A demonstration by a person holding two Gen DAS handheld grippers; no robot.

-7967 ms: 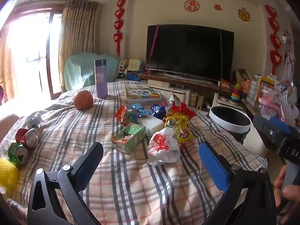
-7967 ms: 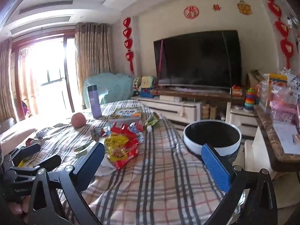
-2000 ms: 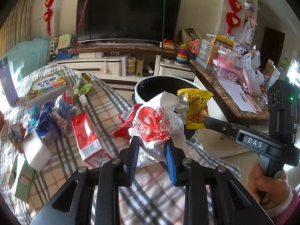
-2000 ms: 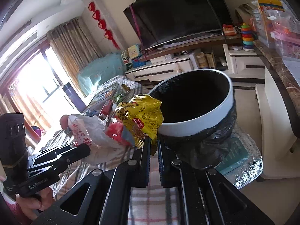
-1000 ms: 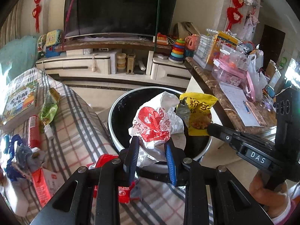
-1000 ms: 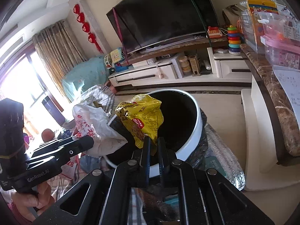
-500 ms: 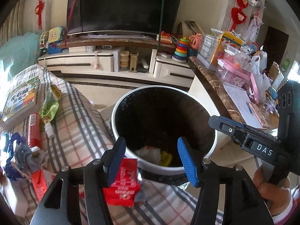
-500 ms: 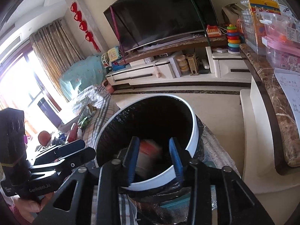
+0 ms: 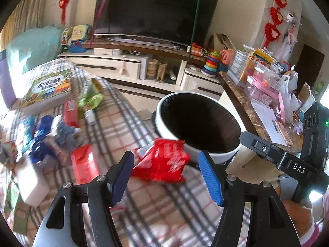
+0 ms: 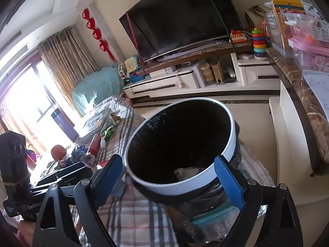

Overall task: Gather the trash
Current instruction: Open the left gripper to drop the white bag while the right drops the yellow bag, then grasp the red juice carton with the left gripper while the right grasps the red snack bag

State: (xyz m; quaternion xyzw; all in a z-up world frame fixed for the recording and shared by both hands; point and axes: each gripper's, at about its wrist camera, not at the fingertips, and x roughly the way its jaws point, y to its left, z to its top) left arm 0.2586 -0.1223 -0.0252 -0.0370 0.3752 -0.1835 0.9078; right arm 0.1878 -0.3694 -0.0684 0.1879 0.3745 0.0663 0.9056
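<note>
The round white-rimmed trash bin (image 9: pixel 216 155) with a black liner stands beside the plaid-covered table; it also shows in the right wrist view (image 10: pixel 229 144), with crumpled white trash (image 10: pixel 188 171) at its bottom. My left gripper (image 9: pixel 166 174) is open and empty above a red snack wrapper (image 9: pixel 162 162) lying at the table edge next to the bin. My right gripper (image 10: pixel 167 179) is open and empty over the bin's near rim. More wrappers lie on the table: a red packet (image 9: pixel 84 165), a blue heap (image 9: pixel 45 135), a green wrapper (image 9: pixel 90 99).
A picture book (image 9: pixel 47 88) and a white block (image 9: pixel 28 185) lie on the plaid table (image 9: pixel 127 127). A marble counter (image 9: pixel 244 103) with boxes and bags runs along the right. A TV (image 9: pixel 154 10) on its stand is behind the bin. An orange fruit (image 10: pixel 57 151) sits far left.
Both grippers let go of the white bag and the yellow packet, which dropped into the bin. Both have since opened wider; the left one has pulled back over the table edge.
</note>
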